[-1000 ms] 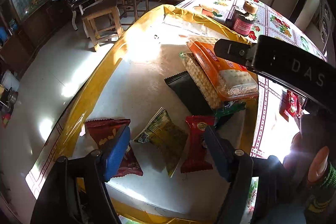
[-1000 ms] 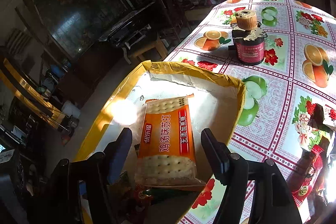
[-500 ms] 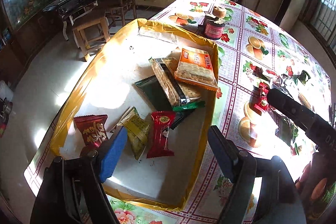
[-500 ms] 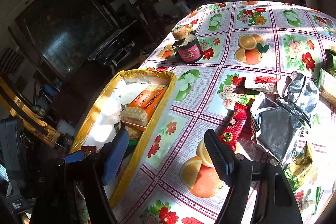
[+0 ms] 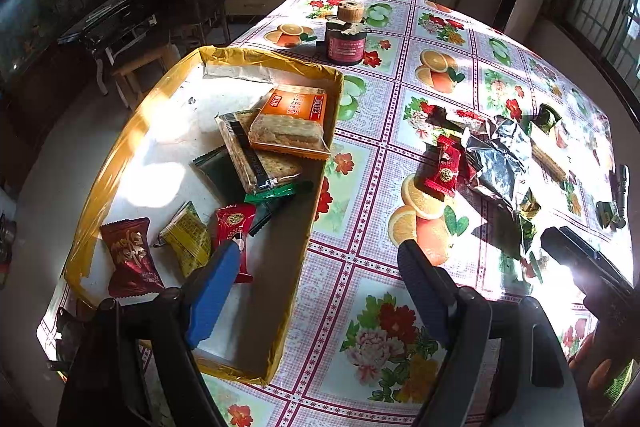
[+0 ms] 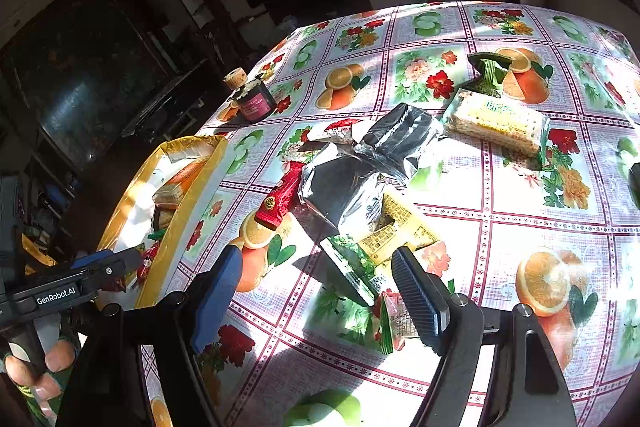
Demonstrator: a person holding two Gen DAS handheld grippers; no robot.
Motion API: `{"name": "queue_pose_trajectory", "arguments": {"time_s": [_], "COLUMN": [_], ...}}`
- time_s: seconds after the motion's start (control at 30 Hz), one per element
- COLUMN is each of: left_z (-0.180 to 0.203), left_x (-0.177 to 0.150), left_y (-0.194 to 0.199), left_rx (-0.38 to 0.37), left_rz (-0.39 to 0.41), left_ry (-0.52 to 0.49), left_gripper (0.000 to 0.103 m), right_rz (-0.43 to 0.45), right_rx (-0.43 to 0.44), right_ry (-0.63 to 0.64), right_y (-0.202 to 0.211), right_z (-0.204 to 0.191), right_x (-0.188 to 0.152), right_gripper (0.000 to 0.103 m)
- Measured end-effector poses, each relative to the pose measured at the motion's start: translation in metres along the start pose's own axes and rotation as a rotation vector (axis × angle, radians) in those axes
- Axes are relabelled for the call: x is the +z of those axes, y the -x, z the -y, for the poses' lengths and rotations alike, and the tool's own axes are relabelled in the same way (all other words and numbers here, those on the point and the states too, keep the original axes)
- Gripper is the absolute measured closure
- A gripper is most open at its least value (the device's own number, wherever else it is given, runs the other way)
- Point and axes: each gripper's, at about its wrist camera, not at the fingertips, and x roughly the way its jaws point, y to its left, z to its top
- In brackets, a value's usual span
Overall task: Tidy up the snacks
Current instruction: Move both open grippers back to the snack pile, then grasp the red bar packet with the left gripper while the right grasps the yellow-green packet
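Observation:
A yellow-rimmed tray (image 5: 324, 163) at the table's left holds an orange cracker pack (image 5: 292, 119), a clear cracker sleeve (image 5: 244, 155), a dark red snack (image 5: 130, 255), a yellow packet (image 5: 188, 239) and a red candy (image 5: 232, 227). My left gripper (image 5: 320, 287) is open and empty above the tray's near right rim. My right gripper (image 6: 320, 291) is open and empty over loose snacks on the tablecloth: a silver foil bag (image 6: 360, 171), a yellow packet (image 6: 400, 227), a green packet (image 6: 352, 267), a red bar (image 6: 280, 199) and a cracker pack (image 6: 496, 123). The tray also shows at the left of the right wrist view (image 6: 188, 211).
A dark red jar (image 5: 344, 43) with a cork lid stands beyond the tray; it also shows in the right wrist view (image 6: 254, 103). A wooden stool (image 5: 140, 67) and dark furniture stand off the table's left edge. The right gripper's body (image 5: 592, 267) shows at the right.
The right gripper has let go of the orange cracker pack in the tray and swung right over the loose snack pile. The left gripper has pulled back and turned right.

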Motion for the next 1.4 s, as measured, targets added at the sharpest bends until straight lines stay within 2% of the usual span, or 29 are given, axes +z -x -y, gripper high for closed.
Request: {"name": "queue_pose_trajectory", "arguments": {"time_s": [0.2, 0.5, 0.77, 0.97, 1.1, 1.13, 1.23, 1.27, 1.3, 1.33, 1.4], "left_z": [0.016, 0.036, 0.072, 0.097, 0.105, 0.107, 0.112, 0.114, 0.116, 0.119, 0.123], "left_x": [-0.001, 0.008, 0.033, 0.052, 0.059, 0.060, 0.064, 0.066, 0.067, 0.067, 0.067], "left_y": [-0.004, -0.019, -0.056, -0.091, -0.106, -0.110, -0.115, -0.115, -0.115, -0.115, -0.114], "left_rx": [-0.013, -0.027, -0.038, -0.019, -0.010, -0.008, -0.027, -0.041, -0.057, -0.066, -0.076], "left_rz": [-0.007, -0.030, -0.068, -0.103, -0.114, -0.117, -0.118, -0.119, -0.118, -0.114, -0.111], "left_ry": [-0.034, -0.068, -0.134, -0.170, -0.182, -0.188, -0.190, -0.194, -0.200, -0.207, -0.220], "left_gripper": [0.022, 0.022, 0.022, 0.022, 0.023, 0.023, 0.035, 0.044, 0.057, 0.063, 0.083], "right_rz": [-0.018, -0.029, -0.082, -0.088, -0.071, -0.065, -0.071, -0.072, -0.071, -0.070, -0.064], "right_rx": [-0.080, -0.096, -0.132, -0.150, -0.144, -0.148, -0.143, -0.138, -0.130, -0.119, -0.092], "right_ry": [0.068, 0.078, 0.164, 0.198, 0.194, 0.190, 0.186, 0.184, 0.179, 0.173, 0.149], "right_y": [0.002, -0.014, -0.049, -0.059, -0.057, -0.056, -0.055, -0.054, -0.053, -0.052, -0.048], "right_z": [0.009, 0.019, 0.011, 0.010, 0.013, 0.015, 0.018, 0.018, 0.018, 0.019, 0.022], "right_x": [-0.012, -0.004, 0.012, 0.018, 0.019, 0.019, 0.020, 0.020, 0.020, 0.020, 0.020], "right_gripper": [0.022, 0.022, 0.022, 0.020, 0.024, 0.031, 0.038, 0.039, 0.041, 0.042, 0.044]}}
